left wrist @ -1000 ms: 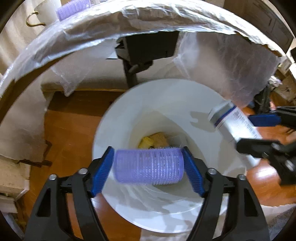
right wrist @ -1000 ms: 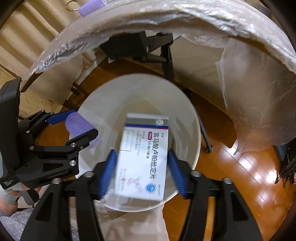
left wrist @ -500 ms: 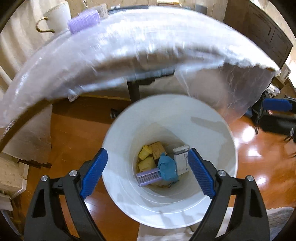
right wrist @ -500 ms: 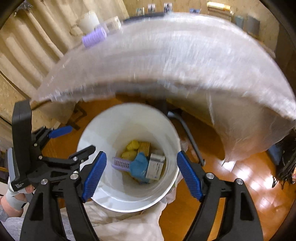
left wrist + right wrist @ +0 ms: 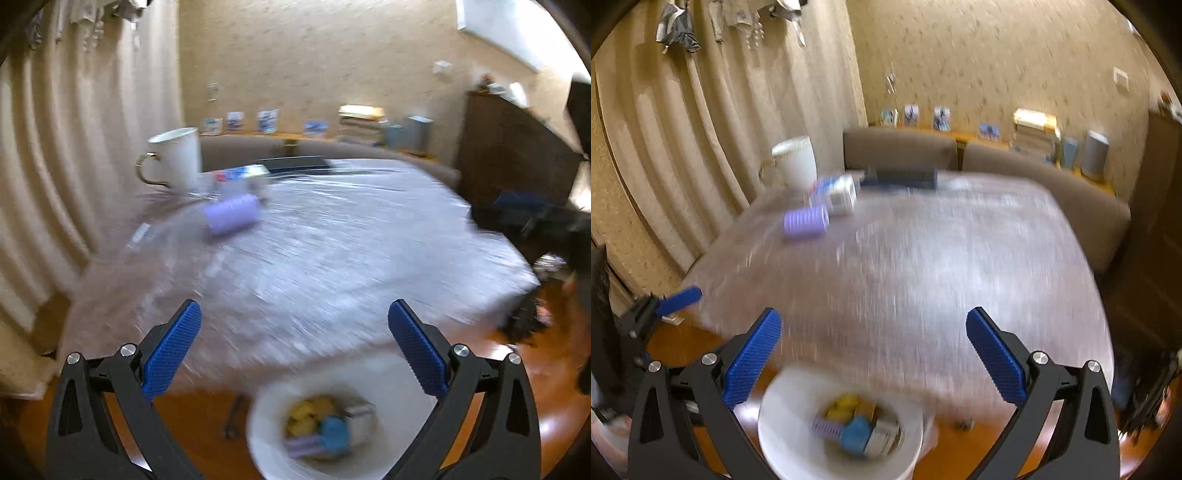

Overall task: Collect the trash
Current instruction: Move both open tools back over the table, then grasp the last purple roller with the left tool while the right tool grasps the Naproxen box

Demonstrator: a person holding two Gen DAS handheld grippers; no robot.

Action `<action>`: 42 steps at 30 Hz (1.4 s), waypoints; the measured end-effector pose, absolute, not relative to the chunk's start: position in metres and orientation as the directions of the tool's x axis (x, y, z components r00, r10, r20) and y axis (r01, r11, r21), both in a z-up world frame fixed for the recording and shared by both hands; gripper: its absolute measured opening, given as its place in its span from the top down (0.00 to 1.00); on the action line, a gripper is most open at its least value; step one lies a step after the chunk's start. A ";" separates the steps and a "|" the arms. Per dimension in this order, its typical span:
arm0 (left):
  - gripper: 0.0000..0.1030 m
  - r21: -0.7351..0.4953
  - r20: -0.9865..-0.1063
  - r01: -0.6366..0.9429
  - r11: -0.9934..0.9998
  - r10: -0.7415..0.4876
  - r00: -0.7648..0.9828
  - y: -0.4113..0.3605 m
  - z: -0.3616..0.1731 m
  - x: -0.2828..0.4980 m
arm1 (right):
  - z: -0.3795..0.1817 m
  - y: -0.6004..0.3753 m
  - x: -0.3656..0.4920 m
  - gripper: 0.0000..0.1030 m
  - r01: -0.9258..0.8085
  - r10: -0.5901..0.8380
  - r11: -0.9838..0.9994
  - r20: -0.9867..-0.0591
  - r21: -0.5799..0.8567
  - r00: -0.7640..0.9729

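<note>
Nearest in each wrist view is that hand's own claw: the left claw and the right claw both stand wide with nothing between the blue pads, their jaws having just been opening. Just below and beyond them, on the wooden floor, sits the white bucket; in it lie blurred scraps of trash: something yellow, a blue lump, a purple hair roller and a small white box. In the right wrist view the left claw also shows at the left edge, beside the worktop's near corner. Past the bucket spreads the worktop under a clear plastic cover. Toward its far left lies another purple hair roller on its side, with a second small box just behind it and a white mug with a gold handle beyond that. A dark flat object rests at the far edge, and a sofa back and curtains close the room.
</note>
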State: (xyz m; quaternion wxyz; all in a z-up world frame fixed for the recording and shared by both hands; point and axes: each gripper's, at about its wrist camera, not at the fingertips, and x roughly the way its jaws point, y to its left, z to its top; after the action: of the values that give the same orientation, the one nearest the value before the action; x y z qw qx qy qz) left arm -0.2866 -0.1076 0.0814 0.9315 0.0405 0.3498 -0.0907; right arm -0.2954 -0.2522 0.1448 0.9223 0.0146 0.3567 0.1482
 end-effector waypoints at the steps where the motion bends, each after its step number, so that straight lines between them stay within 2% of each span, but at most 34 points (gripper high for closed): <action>1: 0.01 0.011 -0.660 0.178 0.984 -0.126 0.741 -0.106 0.081 -0.274 | 0.151 -0.245 -0.277 0.04 -0.274 0.291 0.953 -0.657 0.131 0.696; 6: 0.01 -0.008 -0.694 0.067 0.998 -0.054 0.718 -0.089 0.069 -0.213 | 0.167 -0.199 -0.180 0.04 -0.336 0.342 0.930 -0.693 0.152 0.635; 9: 0.01 -0.029 -0.705 0.029 0.999 -0.041 0.708 -0.080 0.061 -0.189 | 0.162 -0.164 -0.120 0.04 -0.354 0.359 0.919 -0.747 0.177 0.560; 18: 0.01 0.051 -0.701 0.013 0.999 0.026 0.713 -0.084 0.049 -0.144 | 0.108 -0.093 -0.010 0.04 -0.342 0.290 0.925 -0.890 0.167 0.352; 27: 0.01 0.050 -0.719 0.033 0.998 0.013 0.694 -0.090 0.041 -0.117 | 0.059 -0.087 0.036 0.04 -0.275 0.292 0.931 -0.942 0.239 0.167; 32: 0.01 0.052 -0.735 0.046 0.998 0.007 0.678 -0.095 0.037 -0.102 | 0.045 -0.077 0.047 0.05 -0.294 0.254 0.932 -0.960 0.211 0.118; 34: 0.01 0.047 -0.739 0.049 0.998 0.001 0.674 -0.095 0.036 -0.097 | 0.039 -0.075 0.051 0.14 -0.295 0.248 0.932 -0.964 0.211 0.093; 42: 0.03 -0.022 -0.759 0.037 0.999 -0.041 0.649 -0.087 0.027 -0.085 | 0.039 -0.085 0.056 0.17 -0.283 0.284 0.928 -0.952 0.242 0.116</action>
State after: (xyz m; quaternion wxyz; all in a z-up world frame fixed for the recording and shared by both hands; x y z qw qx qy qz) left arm -0.0851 -0.0872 0.0268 0.9081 -0.0024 0.4182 -0.0212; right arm 0.0562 -0.0852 0.0388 0.7471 0.0002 0.6370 0.1899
